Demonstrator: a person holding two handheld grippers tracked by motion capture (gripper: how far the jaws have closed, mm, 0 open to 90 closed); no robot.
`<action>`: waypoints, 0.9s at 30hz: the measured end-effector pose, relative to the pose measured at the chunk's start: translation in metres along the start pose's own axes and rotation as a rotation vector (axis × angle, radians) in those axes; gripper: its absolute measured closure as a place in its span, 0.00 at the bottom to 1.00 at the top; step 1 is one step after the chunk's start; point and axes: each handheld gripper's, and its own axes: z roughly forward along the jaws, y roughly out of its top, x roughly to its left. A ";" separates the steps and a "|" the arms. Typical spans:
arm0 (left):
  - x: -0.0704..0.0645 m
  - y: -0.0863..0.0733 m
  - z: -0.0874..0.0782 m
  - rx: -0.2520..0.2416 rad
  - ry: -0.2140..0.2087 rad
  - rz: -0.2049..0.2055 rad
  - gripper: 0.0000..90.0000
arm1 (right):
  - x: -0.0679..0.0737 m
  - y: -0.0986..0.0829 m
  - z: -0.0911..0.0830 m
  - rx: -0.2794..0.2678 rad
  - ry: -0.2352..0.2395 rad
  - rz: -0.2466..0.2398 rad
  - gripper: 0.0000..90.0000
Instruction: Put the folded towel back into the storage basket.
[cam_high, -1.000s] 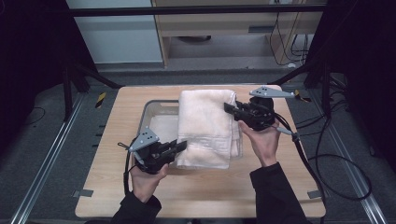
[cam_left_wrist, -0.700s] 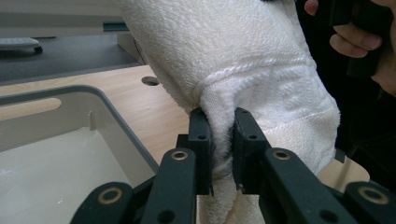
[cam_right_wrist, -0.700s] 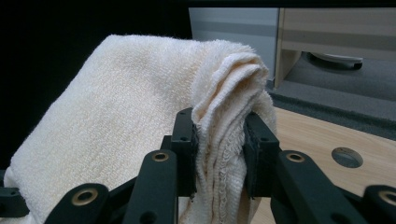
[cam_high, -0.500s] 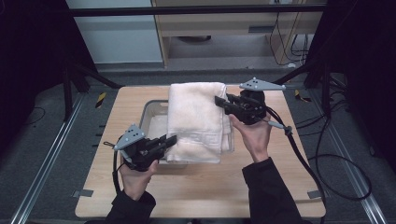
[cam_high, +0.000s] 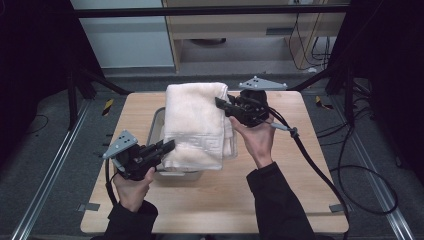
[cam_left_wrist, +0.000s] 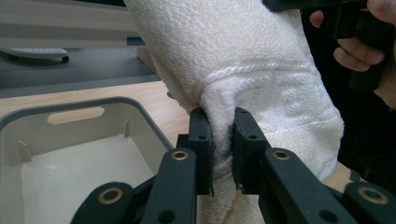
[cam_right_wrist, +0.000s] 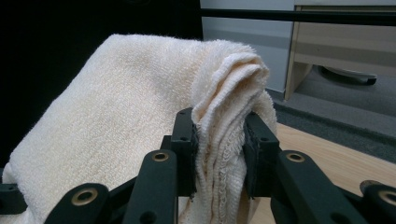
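Two grippers, one towel, so this is a proper two-handed carry.

High view first: the folded cream towel (cam_high: 196, 125) is stretched between both hands above the grey plastic bin (cam_high: 159, 131), which sits left of centre on the wooden table (cam_high: 300, 200). The left gripper (cam_high: 165, 148) has the near corner, and the right gripper (cam_high: 223, 105) has the far edge up by the back of the table. The towel covers most of the bin from this angle, so you can't really tell what's in there.

Left gripper view: both jaws are pinched tight on a bunched bit of the towel (cam_left_wrist: 243, 70), right by the woven border band. The bin (cam_left_wrist: 140, 116) shows up below and to the left, and this angle looks straight into it, with what seems to be another pale cloth lying flat on the bottom. The towel hangs clear of the rim, not touching it. The other hand (cam_left_wrist: 369, 42) is up in the top right corner.

Right gripper view: the jaws are clamped on a thick stack of folded layers at the towel (cam_right_wrist: 140, 116) edge, and you can count the plies, which the overhead shot doesn't give you.

My read: the grab and lift are done. Whether it's headed into the bin or out of it I can't tell, but setting it down and letting go are what's left.
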 end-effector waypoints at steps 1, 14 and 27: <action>0.001 0.000 -0.001 0.000 0.002 -0.001 0.88 | 0.001 0.001 0.002 0.001 0.001 0.000 0.78; 0.019 0.003 -0.011 -0.001 0.052 -0.020 0.88 | 0.012 0.005 0.028 -0.003 0.013 -0.001 0.78; 0.034 0.004 -0.020 -0.011 0.110 -0.031 0.88 | 0.022 0.010 0.050 -0.012 0.025 -0.008 0.78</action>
